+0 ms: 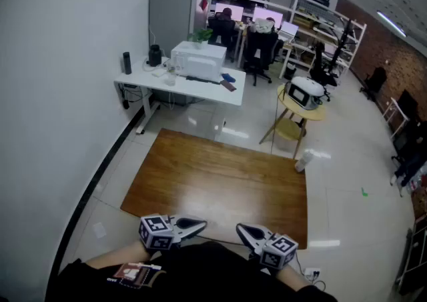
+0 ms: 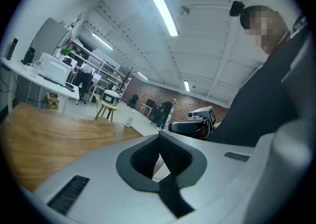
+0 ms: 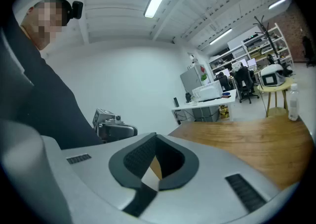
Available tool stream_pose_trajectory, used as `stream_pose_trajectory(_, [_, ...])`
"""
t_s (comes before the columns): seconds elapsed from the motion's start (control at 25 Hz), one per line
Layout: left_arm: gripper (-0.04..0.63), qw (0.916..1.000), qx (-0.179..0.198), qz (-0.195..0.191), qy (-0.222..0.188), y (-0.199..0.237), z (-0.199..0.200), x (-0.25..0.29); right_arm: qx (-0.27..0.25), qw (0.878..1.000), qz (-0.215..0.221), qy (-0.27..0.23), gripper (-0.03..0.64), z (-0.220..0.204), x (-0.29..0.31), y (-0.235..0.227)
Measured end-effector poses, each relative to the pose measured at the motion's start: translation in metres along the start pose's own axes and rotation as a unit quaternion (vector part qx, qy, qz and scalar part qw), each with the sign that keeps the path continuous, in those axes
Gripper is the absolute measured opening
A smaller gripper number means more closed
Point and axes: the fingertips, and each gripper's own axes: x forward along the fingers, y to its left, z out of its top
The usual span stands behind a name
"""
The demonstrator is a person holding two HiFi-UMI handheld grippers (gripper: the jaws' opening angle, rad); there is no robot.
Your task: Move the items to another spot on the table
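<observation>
Wide wooden tabletop (image 1: pixel 220 181) ahead, white desk (image 1: pixel 200 84) well beyond.

walls: plain white wall (image 1: pixel 53 94) at left, brick wall (image 1: pixel 400 54) far right | floor: glossy pale tiles (image 1: pixel 347 181) | furniture: wooden bench (image 1: pixel 220 181) nearest; white desk (image 1: pixel 207 89) beyond it by the white wall; round yellow side table (image 1: pixel 313 114); shelving (image 1: pixel 313 14) and office chairs (image 1: pixel 261 51) at the back | light: long ceiling tube lamps (image 2: pixel 160 5), lit

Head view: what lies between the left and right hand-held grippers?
Only bare brown wooden tabletop shows between the left hand-held gripper and the right hand-held gripper, in the head view.
</observation>
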Motion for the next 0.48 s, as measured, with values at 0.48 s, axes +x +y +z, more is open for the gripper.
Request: stream_pose_trajectory(0.48, [-0.009, 0.9991, -0.004, -0.039, 0.014, 0.018, 0.017, 0.11, -0.016, 0.992, -0.119, -0.036, -0.008, 0.038, -0.092, -0.14])
